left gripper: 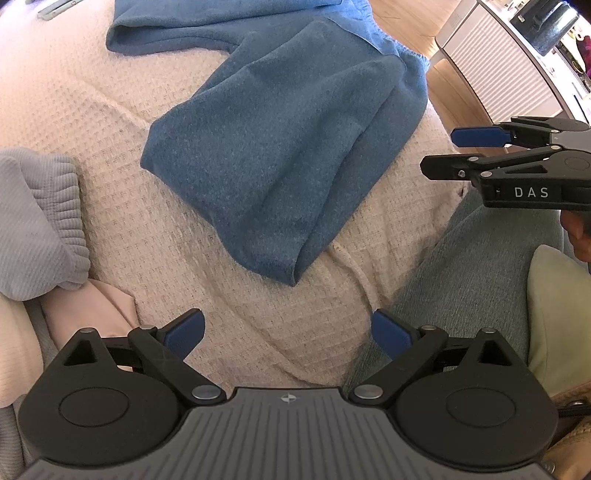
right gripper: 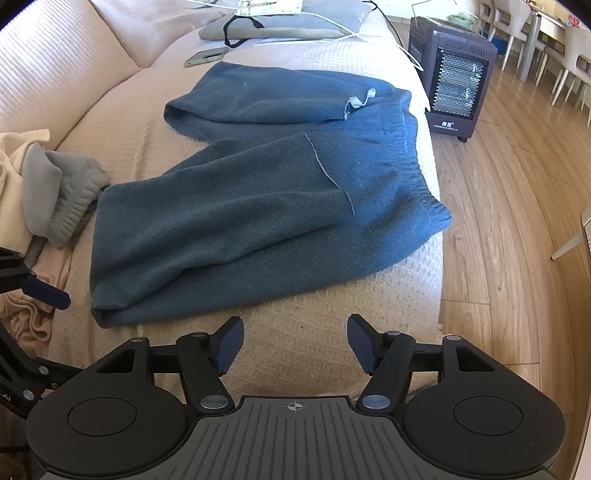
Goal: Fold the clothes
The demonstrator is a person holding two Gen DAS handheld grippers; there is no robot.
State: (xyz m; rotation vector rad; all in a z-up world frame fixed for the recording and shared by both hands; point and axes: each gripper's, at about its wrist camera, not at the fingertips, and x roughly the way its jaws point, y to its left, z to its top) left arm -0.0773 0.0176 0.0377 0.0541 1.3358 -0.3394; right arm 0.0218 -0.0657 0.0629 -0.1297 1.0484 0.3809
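Observation:
A pair of blue fleece trousers lies spread on the cream waffle blanket that covers the sofa. Its elastic waistband is at the sofa's front edge, and the near leg's cuff points toward me. In the left wrist view the same trousers lie just beyond my left gripper, which hangs open over bare blanket. My right gripper is also open, empty, and short of the cuff. It shows from the side as the right gripper, right of the trousers.
A grey ribbed garment and a cream one are heaped at the left. A phone and a grey cushion lie at the sofa's far end. A heater stands on the wooden floor. One pad of the left gripper shows.

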